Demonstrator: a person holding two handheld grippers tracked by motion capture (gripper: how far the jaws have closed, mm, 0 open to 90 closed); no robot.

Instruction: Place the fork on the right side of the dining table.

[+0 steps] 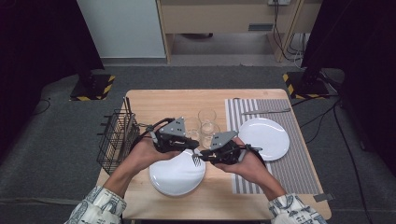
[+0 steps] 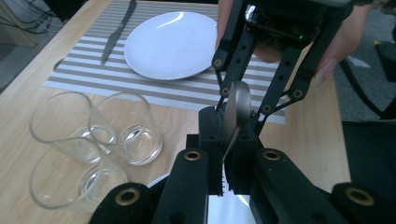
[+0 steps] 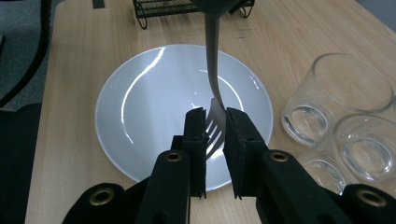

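A metal fork (image 3: 212, 56) hangs over a white plate (image 3: 140, 107) at the table's near edge, held between both grippers. My left gripper (image 1: 190, 148) is shut on the fork's handle; in the left gripper view its jaws (image 2: 229, 135) clamp the flat metal. My right gripper (image 3: 215, 121) faces it from the right. The fork's neck and tines sit between its pads and touch both. In the high view the tines (image 1: 196, 161) poke out down-left over the plate (image 1: 175, 179). The right gripper (image 2: 243, 100) flanks the fork's broad end (image 2: 236, 105).
Three clear glasses (image 1: 205, 123) stand just beyond the grippers. On the right lies a striped placemat (image 1: 299, 163) with a second white plate (image 1: 264, 137) and a knife (image 1: 266, 111) at its far end. A black wire basket (image 1: 116, 140) sits at the left table edge.
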